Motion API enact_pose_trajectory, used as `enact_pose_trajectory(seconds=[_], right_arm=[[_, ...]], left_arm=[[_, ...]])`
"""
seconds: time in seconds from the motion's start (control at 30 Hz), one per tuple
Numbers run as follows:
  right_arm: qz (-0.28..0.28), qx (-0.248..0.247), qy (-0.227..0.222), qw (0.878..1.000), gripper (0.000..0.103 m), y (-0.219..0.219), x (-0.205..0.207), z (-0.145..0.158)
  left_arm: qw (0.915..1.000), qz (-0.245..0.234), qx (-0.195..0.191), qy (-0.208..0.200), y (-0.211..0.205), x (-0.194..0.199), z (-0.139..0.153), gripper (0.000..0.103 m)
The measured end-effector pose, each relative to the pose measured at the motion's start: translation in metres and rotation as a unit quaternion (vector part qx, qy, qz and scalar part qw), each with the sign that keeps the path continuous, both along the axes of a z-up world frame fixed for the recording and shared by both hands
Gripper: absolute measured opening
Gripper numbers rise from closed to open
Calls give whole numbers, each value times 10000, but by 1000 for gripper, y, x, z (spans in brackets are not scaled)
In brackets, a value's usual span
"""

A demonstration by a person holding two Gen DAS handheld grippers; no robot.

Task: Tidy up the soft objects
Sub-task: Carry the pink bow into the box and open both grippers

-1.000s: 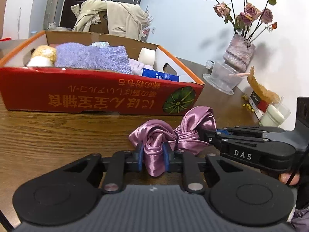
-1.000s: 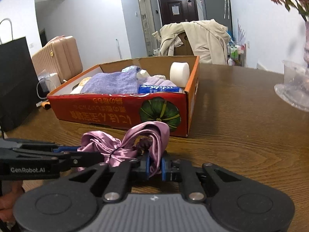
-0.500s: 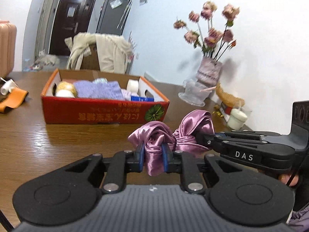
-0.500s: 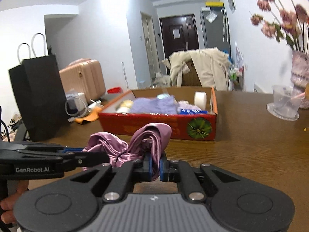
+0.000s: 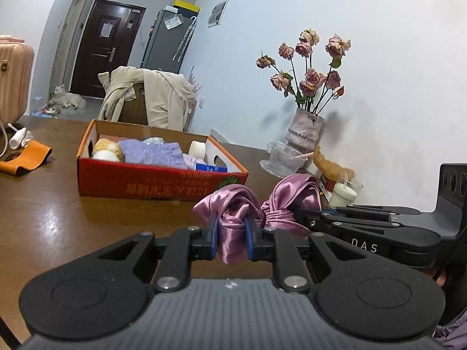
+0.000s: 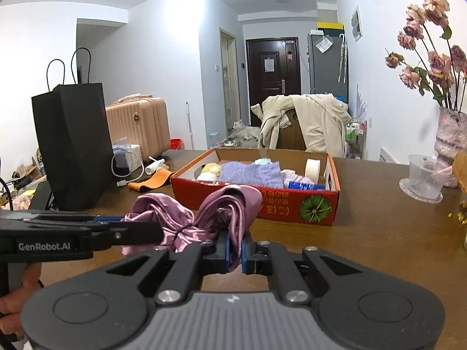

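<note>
Two tongs, left tongs [image 5: 232, 240] and right tongs [image 6: 235, 248], each pinch the pink cloth [image 5: 256, 207] tight. It probably goes next into the red box [image 6: 262, 201] at middle frame.

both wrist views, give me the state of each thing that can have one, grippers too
left gripper: shut on the satin cloth
right gripper: shut on the satin cloth
satin cloth: bunched, tied at the middle, held off the table by both ends
cardboard box: open-topped, partly filled
tape roll: standing on edge inside the box
purple knit: folded, lying in the box
black paper bag: upright
dark door: closed
</note>
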State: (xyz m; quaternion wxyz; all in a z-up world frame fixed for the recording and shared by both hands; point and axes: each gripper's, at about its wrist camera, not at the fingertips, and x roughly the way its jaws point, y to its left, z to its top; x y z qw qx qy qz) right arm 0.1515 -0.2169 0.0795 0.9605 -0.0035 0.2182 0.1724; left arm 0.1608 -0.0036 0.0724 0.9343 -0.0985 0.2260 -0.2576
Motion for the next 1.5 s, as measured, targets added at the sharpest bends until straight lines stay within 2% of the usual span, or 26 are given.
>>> enact_pose_trajectory(seconds=[0.17, 0.33, 0.47, 0.6, 0.7, 0.77, 0.83, 0.93, 1.0, 1.17, 1.23, 1.33, 1.47, 1.5], right_arm=[[65, -111, -283, 9995, 7, -11, 47, 22], [114, -450, -557, 9974, 8, -16, 137, 46], [229, -679, -500, 9962, 8, -18, 214, 54], [306, -792, -159, 9963, 8, -19, 293, 45], [284, -907, 206, 9953, 8, -16, 350, 25], [296, -1038, 470, 9930, 8, -12, 381, 6], [352, -1140, 786, 9897, 9, -6, 411, -16], [387, -1854, 1137, 9753, 11, 12, 435, -50], [430, -2170, 1505, 9635, 12, 16, 442, -65], [479, -1865, 1789, 9648, 12, 11, 450, -66], [500, -1709, 1800, 9674, 14, 6, 449, -64], [520, -1594, 1792, 9694, 20, 1, 441, -51], [604, -1519, 1492, 9752, 38, -7, 414, -9], [629, -1470, 1419, 9769, 40, -9, 405, 3]], left_arm=[[9999, -55, -62, -109, -8, 56, 22, 18], [9997, 89, 43, -209, -28, 146, 45, 18], [9994, 295, 127, -105, -39, 220, 51, 18], [9986, 440, 194, 238, -44, 288, 37, 18], [9959, 498, 287, 699, -49, 343, 14, 18], [9916, 594, 437, 1065, -55, 376, -9, 18], [9839, 695, 765, 1461, -65, 403, -35, 18], [9746, 630, 1331, 1688, -79, 413, -63, 19], [9742, 514, 1268, 1793, -77, 414, -65, 20], [9740, 502, 1280, 1803, -75, 414, -66, 23], [9754, 559, 1191, 1766, -71, 412, -62, 31], [9791, 549, 1012, 1678, -64, 405, -44, 44], [9824, 708, 993, 1413, -48, 376, -9, 45], [9833, 759, 980, 1335, -44, 367, 1, 45]])
